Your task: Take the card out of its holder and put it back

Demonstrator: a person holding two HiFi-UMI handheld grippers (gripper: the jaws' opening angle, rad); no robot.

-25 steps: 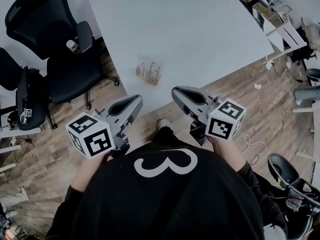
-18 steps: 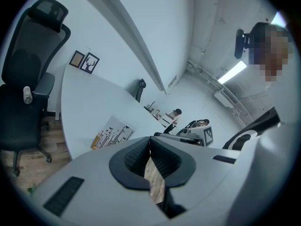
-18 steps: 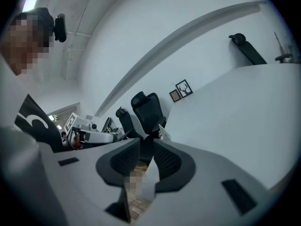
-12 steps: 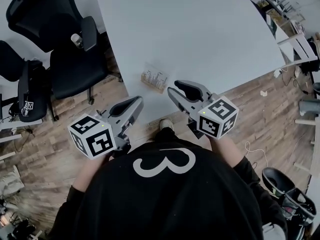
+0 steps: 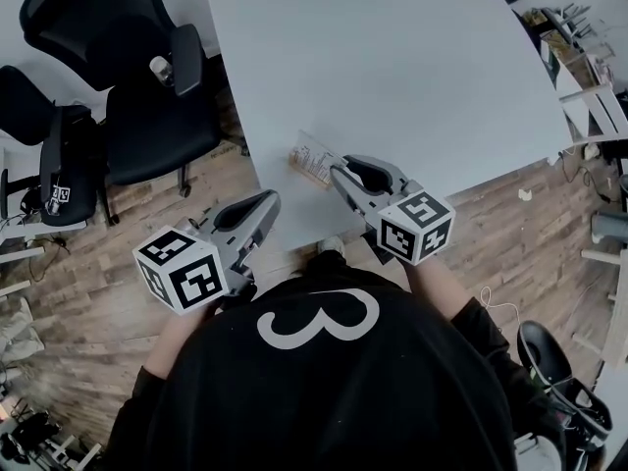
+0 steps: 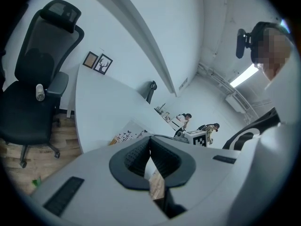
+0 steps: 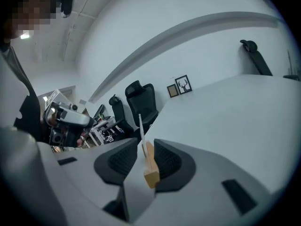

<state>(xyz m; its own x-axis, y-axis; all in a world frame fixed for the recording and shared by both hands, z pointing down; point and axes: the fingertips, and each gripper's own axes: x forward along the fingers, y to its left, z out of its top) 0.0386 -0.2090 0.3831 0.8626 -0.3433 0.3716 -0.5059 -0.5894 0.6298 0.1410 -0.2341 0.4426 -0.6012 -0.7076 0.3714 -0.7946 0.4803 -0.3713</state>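
Since the right hand-held gripper [image 7: 143, 144], its jaws just opening, stands open around the card [image 7: 140, 128] and wooden holder [image 7: 150, 168], it should close on the card alone while the shut left hand-held gripper [image 6: 150, 139] steadies the wooden holder.

The table [image 5: 412, 67] was smooth, matt and pale grey. The holder [image 7: 150, 168] on it looked like pale bare wood, and its card [image 7: 140, 126] was thin and paper-like. The left gripper [image 6: 150, 142] and right gripper [image 5: 339, 170] had smooth matt grey plastic shells with ribbed black rubbery pads [image 7: 121, 161]. The floor [image 5: 108, 341] was worn wood planking.
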